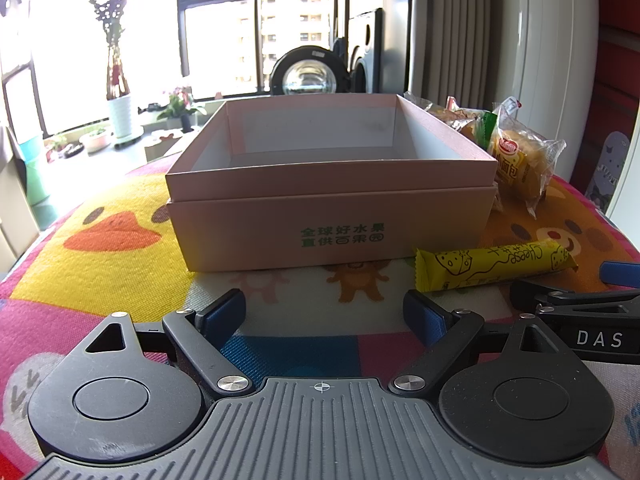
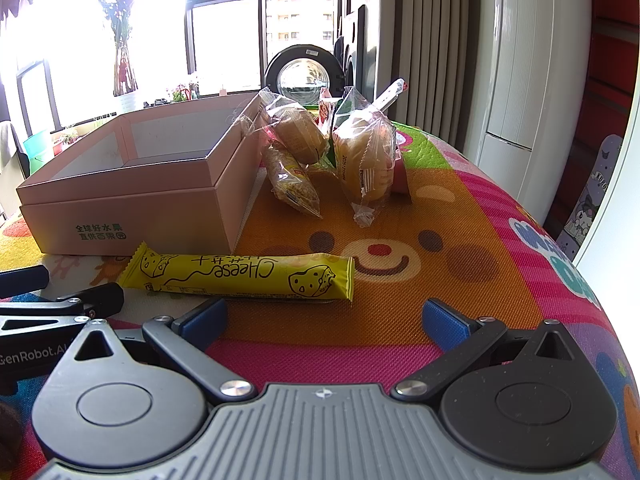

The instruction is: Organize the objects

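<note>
An open pink cardboard box [image 1: 328, 216] [image 2: 132, 204] with green print stands on the colourful cartoon mat [image 1: 112, 248] [image 2: 460, 280], and its inside looks bare. A yellow "Cheese" bar [image 1: 494, 266] [image 2: 240, 274] lies flat by the box's near right corner. Wrapped buns and snacks [image 1: 520, 160] [image 2: 364, 160] are piled to the right of the box. My left gripper [image 1: 325, 314] is open in front of the box, holding nothing. My right gripper [image 2: 325, 318] is open just short of the cheese bar, holding nothing.
Behind the table are bright windows, potted plants [image 1: 116, 64], a washing machine with a round door [image 2: 304, 76] and a white radiator-like panel [image 2: 512, 80]. The mat curves down at the right edge [image 2: 600, 300]. Each gripper shows at the side of the other's view.
</note>
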